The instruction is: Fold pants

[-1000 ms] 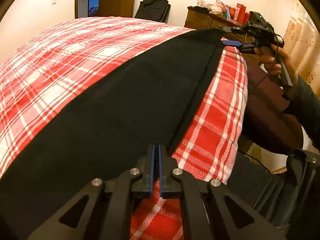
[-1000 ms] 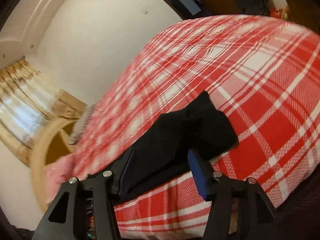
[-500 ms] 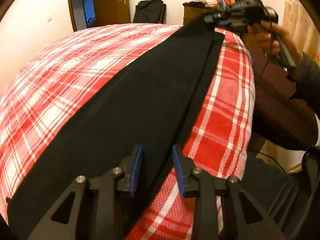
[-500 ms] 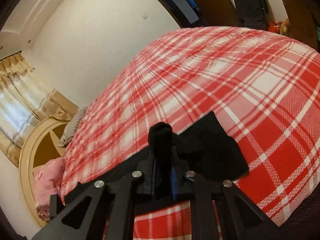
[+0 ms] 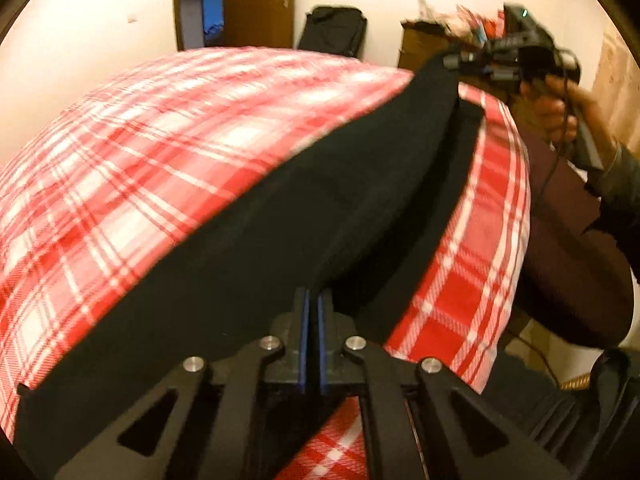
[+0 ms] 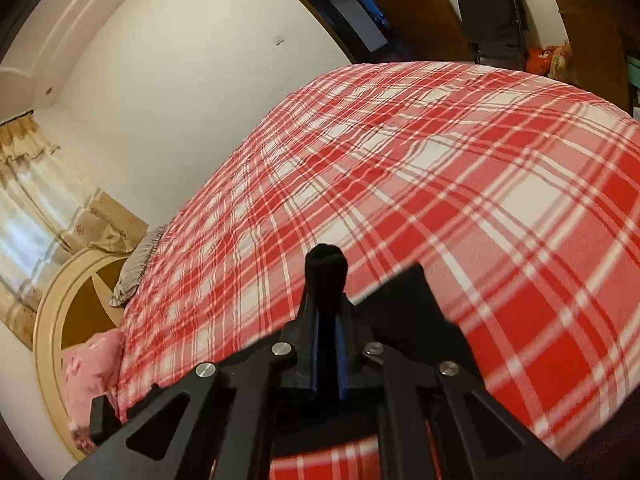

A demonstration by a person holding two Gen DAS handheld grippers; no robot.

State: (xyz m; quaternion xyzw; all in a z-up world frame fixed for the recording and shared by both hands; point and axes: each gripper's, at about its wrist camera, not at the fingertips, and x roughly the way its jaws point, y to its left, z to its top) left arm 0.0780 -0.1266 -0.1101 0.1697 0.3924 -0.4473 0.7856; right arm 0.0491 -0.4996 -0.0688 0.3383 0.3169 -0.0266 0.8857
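Black pants [image 5: 280,232] lie stretched along the near edge of a bed with a red and white plaid cover [image 5: 140,152]. My left gripper [image 5: 312,312] is shut on the near edge of the pants, and the top layer rises from it in a fold. Far along the same edge, my right gripper [image 5: 460,62] is held in a hand [image 5: 560,112] and lifts the other end of the pants. In the right wrist view my right gripper [image 6: 327,312] is shut on a bunch of black cloth [image 6: 325,268] that pokes up between the fingers, with more of the pants [image 6: 404,312] beside it.
The plaid cover [image 6: 420,184] spreads wide beyond the pants. A curved headboard [image 6: 52,320], a pink pillow [image 6: 92,364] and a curtain [image 6: 36,208] sit at the left. A door [image 5: 256,0], a black bag [image 5: 332,30] and a cluttered dresser [image 5: 432,44] stand against the far wall. The person's sleeve [image 5: 572,248] is at the right.
My left gripper stood open over the pants edge half a second ago and is now shut on it. The right gripper, shut on the other end, has lifted it higher off the bed.
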